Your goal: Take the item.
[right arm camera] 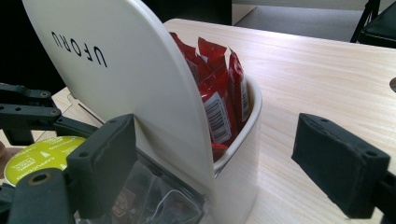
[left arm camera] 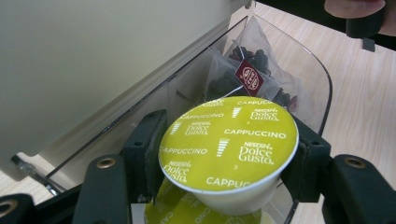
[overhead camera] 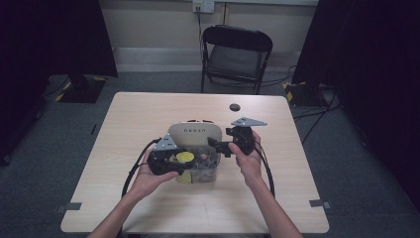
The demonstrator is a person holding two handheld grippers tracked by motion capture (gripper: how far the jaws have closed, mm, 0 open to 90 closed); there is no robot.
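Left gripper (left arm camera: 224, 163) jaws clamp yellow-lidded Cappuccino capsule (left arm camera: 229, 144) over clear plastic bin (left arm camera: 322, 88), 6 o'clock side of counter (overhead camera: 148, 114); not released. Right gripper (right arm camera: 224, 163) jaws wide, straddling white organiser wall (right arm camera: 233, 186).

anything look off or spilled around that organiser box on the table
Nothing stands out. The organiser sits upright on the table, with nothing spilled. The red sachets stand in its rear compartment, tea bags lie in the clear front bin, and the left gripper holds a capsule level above it.
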